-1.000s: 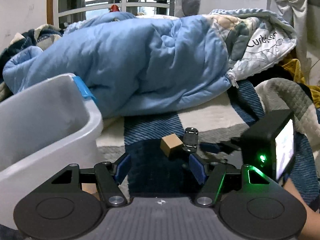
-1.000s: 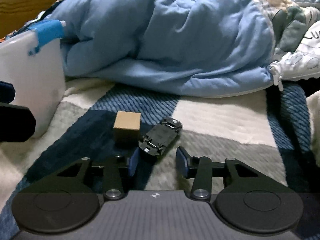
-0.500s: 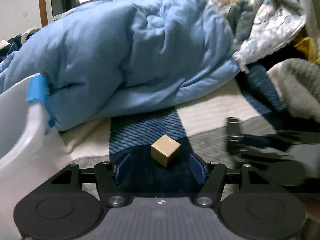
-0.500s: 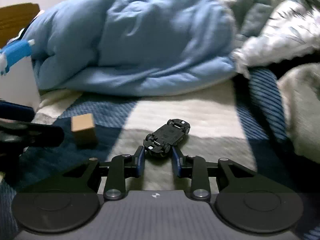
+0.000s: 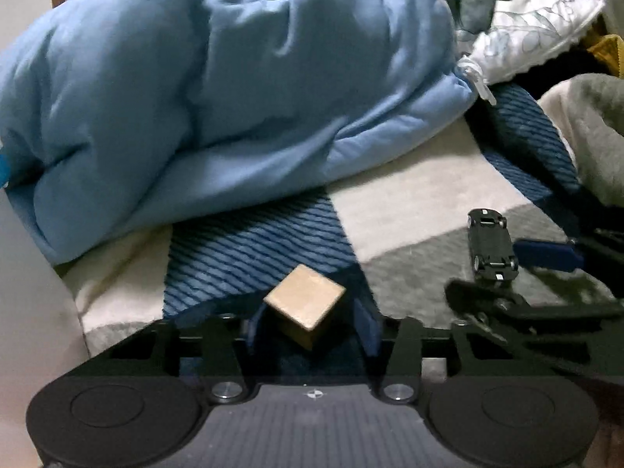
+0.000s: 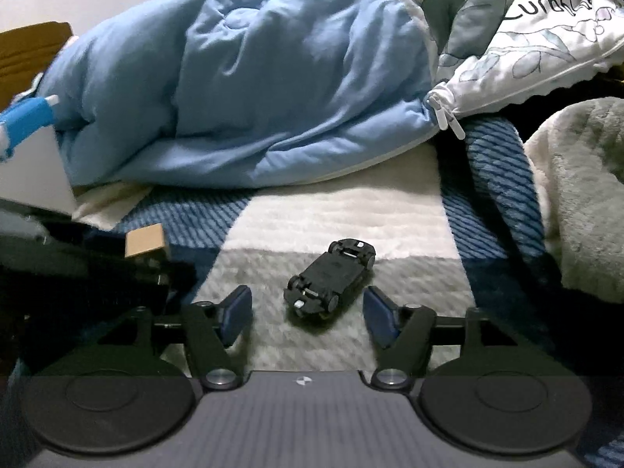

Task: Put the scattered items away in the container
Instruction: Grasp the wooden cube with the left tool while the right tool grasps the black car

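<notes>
A tan wooden cube (image 5: 306, 308) lies on the dark blue patch of the blanket, between the open fingers of my left gripper (image 5: 312, 329); whether the pads touch it I cannot tell. It also shows in the right wrist view (image 6: 144, 240), partly behind the left gripper. A black toy car (image 6: 331, 279) lies upside down on the grey-white blanket, between the wide-open fingers of my right gripper (image 6: 308, 310), not touched. The car also shows in the left wrist view (image 5: 489, 245). The white container (image 6: 35, 183) with a blue clip stands at the left.
A bulky light blue duvet (image 5: 234, 89) lies across the bed behind the items. A patterned white pillow (image 6: 546, 35) and a grey fleece (image 6: 585, 179) lie at the right. The container's wall (image 5: 27, 292) fills the left edge of the left wrist view.
My left gripper moved forward so the cube now sits between its fingers. My right gripper opened wide around the toy car, which has shifted right of the cube.
</notes>
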### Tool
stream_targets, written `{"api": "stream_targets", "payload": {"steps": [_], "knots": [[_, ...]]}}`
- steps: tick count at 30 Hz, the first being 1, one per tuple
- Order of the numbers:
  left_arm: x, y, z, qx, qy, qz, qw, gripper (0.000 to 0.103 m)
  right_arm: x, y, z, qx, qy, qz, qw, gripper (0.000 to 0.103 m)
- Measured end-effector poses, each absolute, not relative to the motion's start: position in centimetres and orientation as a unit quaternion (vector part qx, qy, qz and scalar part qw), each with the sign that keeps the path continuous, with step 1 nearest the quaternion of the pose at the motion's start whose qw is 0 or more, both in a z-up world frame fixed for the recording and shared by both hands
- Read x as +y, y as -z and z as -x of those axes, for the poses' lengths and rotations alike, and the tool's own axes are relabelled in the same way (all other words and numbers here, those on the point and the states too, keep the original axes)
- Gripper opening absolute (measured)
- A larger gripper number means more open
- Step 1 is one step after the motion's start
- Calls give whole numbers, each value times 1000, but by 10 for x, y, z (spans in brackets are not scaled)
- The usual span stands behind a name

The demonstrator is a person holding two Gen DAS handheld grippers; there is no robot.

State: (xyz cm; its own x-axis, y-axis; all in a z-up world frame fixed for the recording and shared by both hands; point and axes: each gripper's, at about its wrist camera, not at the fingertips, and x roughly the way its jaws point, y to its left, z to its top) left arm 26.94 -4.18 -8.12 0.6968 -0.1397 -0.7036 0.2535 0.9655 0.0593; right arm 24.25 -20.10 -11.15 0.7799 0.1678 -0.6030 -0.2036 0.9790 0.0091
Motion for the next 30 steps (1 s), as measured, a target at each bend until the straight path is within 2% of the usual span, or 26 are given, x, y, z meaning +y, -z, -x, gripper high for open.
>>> {"api": "stream_targets", "payload": {"steps": [2, 3, 4, 5, 9, 30], "knots": [[-38, 80, -269, 379, 111, -61, 917, 43, -197, 113, -247, 322, -82, 31, 943, 66], [-37, 79, -269, 380, 114, -58, 916, 43, -196, 113, -249, 324, -77, 34, 942, 62], [-36, 79, -267, 380, 115, -59, 916, 43, -194, 114, -250, 324, -74, 39, 942, 49], [-35, 78, -265, 380, 114, -61, 916, 43, -193, 114, -250, 323, -74, 44, 943, 45], [-28, 73, -255, 376, 111, -48, 918, 43, -194, 111, -243, 324, -79, 51, 941, 38], [-4, 0, -133, 311, 131, -33, 941, 43, -181, 81, -153, 309, -107, 118, 938, 34]]}}
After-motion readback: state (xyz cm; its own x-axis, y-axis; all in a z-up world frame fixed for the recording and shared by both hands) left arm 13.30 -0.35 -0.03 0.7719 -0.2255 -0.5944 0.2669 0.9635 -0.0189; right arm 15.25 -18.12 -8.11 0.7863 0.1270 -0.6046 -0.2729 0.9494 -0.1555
